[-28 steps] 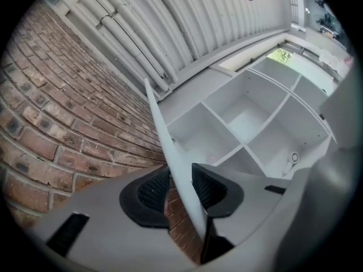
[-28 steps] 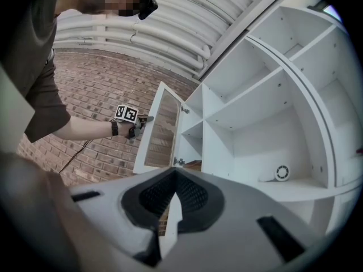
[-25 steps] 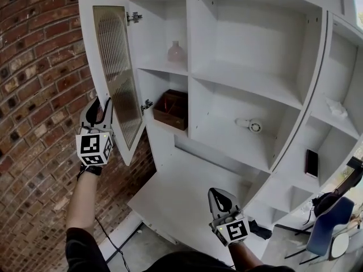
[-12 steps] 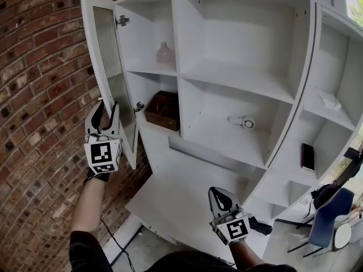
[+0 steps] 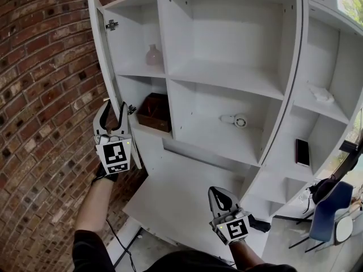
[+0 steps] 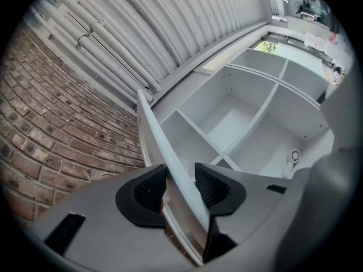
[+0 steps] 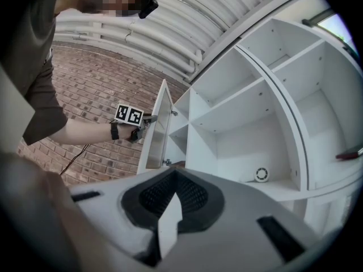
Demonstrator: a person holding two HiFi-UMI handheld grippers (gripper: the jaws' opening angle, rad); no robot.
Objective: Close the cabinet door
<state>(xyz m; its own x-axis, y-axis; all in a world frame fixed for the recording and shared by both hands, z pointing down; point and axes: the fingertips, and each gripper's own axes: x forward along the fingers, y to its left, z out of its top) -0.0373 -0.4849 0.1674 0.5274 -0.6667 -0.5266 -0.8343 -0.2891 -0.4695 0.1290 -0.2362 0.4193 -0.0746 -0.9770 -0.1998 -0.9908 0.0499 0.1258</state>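
The cabinet door (image 5: 105,61) is open. It stands out from the left side of the white cabinet (image 5: 227,75), nearly edge-on to us, with its ribbed glass panel facing the shelves and a hinge (image 5: 111,25) showing near its top. We have its free edge, low down, between the jaws of the left gripper (image 5: 113,109). In the left gripper view the door (image 6: 161,140) runs slantwise through the gripper (image 6: 180,183), one pad against each face. The jaws are partly apart, spread by the door's thickness, and have just been opening a little.

Behind the door, the upper left compartment holds a pink vase (image 5: 153,55). A brown box (image 5: 154,111) sits in the compartment below it. Further right a small round white object (image 5: 238,119) lies on a middle shelf, and a dark flat object (image 5: 302,152) leans in a lower right compartment.

The right gripper (image 5: 219,196) is low, in front of the cabinet's base and well apart from the door. Its jaws are together with nothing in them, as the right gripper view (image 7: 174,194) shows.

A brick wall (image 5: 39,95) lies to the left of the cabinet, and a blue chair (image 5: 332,220) stands at the far right.
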